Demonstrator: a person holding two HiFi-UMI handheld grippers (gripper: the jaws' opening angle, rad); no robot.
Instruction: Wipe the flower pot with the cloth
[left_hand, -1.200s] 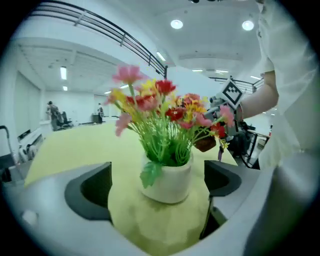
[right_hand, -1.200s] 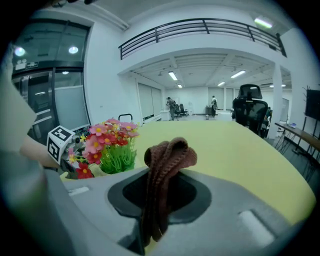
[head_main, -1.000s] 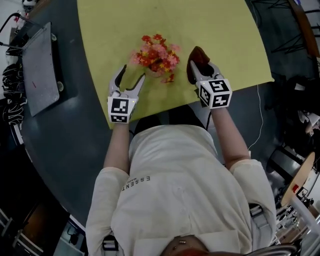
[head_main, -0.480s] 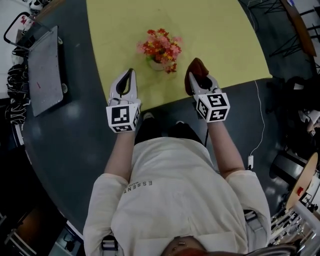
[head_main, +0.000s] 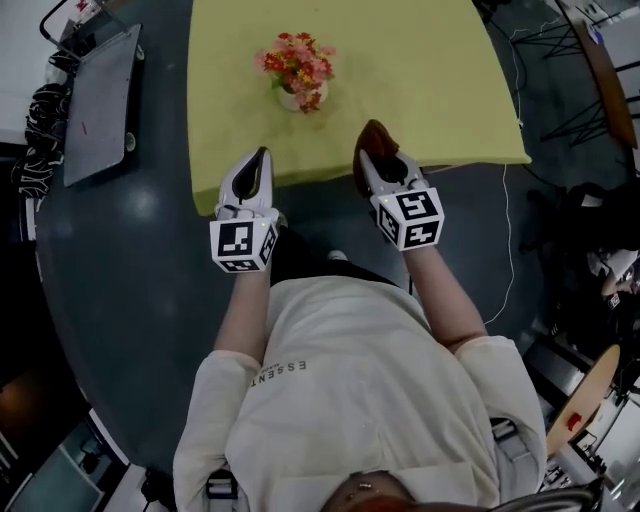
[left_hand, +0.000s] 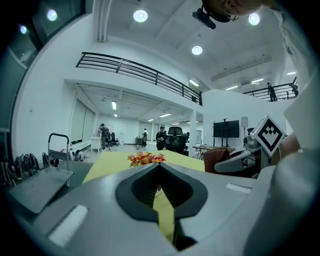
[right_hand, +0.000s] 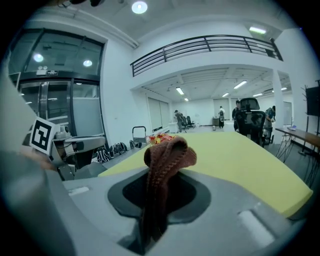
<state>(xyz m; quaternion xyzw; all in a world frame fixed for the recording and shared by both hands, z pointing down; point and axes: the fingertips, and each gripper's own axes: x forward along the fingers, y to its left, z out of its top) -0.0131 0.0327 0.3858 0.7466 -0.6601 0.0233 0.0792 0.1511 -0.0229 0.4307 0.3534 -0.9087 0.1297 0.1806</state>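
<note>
Head view, with both tool views. The flower pot (head_main: 289, 98) stands upright on the yellow worktop (head_main: 420, 70), towards its left half and back from the near edge. It carries a cluster of red, pink and yellow flowers (head_main: 295, 60) that hides most of its rim from above. Nothing touches the pot.

The left tool (head_main: 262, 155) has its jaws together and holds nothing. In the left tool view its tips (left_hand: 159, 167) meet in a point, with only a thin strip of yellow worktop showing through the slit behind them. It hangs over the near left corner of the worktop, well apart from the pot, and the flowers (left_hand: 145, 158) appear just above its tip in that view.

The right tool (head_main: 375, 162) is closed on the cloth (head_main: 368, 140), a brown knitted piece. In the right tool view the cloth (right_hand: 167, 154) runs up through the slot between the jaws and bunches into a rounded lump over the tips of the tool (right_hand: 152, 197). This tool hangs over the near edge of the worktop, to the right of the pot and clear of it; the flowers (right_hand: 160, 137) show far behind the cloth.

Each tool bears a marker cube (head_main: 243, 245) at its rear. The person stands at the near edge of the worktop. A flat trolley (head_main: 98, 105) stands on the dark floor (head_main: 130, 280) to the left.
</note>
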